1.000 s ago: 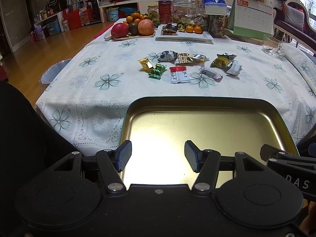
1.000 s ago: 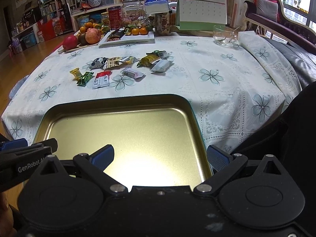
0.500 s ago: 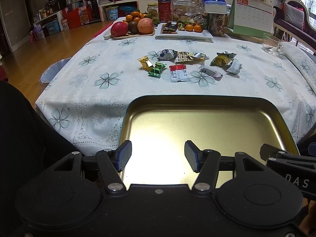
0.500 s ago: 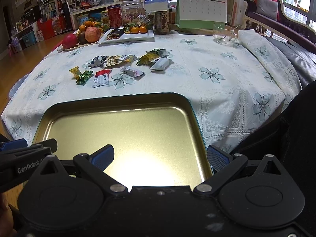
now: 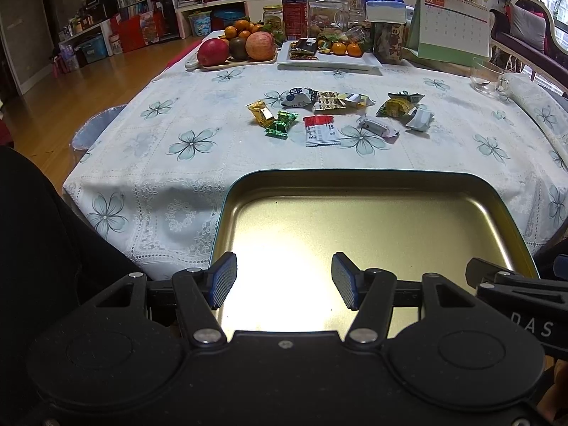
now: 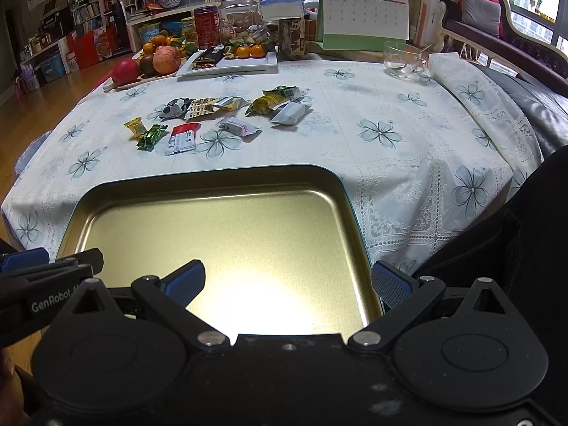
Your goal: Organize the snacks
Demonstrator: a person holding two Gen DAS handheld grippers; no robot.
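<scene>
Left wrist view puts the snacks [image 5: 337, 113] in a loose cluster on the tablecloth [image 5: 191, 142], well beyond the tray: a gold candy [image 5: 261, 113] touching a green one [image 5: 282, 125], a red-and-white bar [image 5: 321, 130] just beside them, and several crinkled packets behind and to the right. None of them is in the tray [image 5: 376, 181] yet. It sits empty at the near edge of the table, between you and the snacks, likely placed there so each piece can be drawn toward you and dropped in.

Your left gripper [image 5: 284, 280] hangs over the tray's near left part with its jaws apart and nothing between them. In the right wrist view your right gripper [image 6: 287, 285] has its jaws spread wider, one finger over the tray floor and the other outside the tray's right rim [image 6: 351, 206]; it too holds nothing. Whether either gripper touches the tray cannot be told.

Both seem poised at a start position. The candies on the left look the easiest first reach for your left gripper; the white packet [image 6: 289, 113] suits the right. Thin wrappers lying flat may slip, so pinch at a raised crimp.
</scene>
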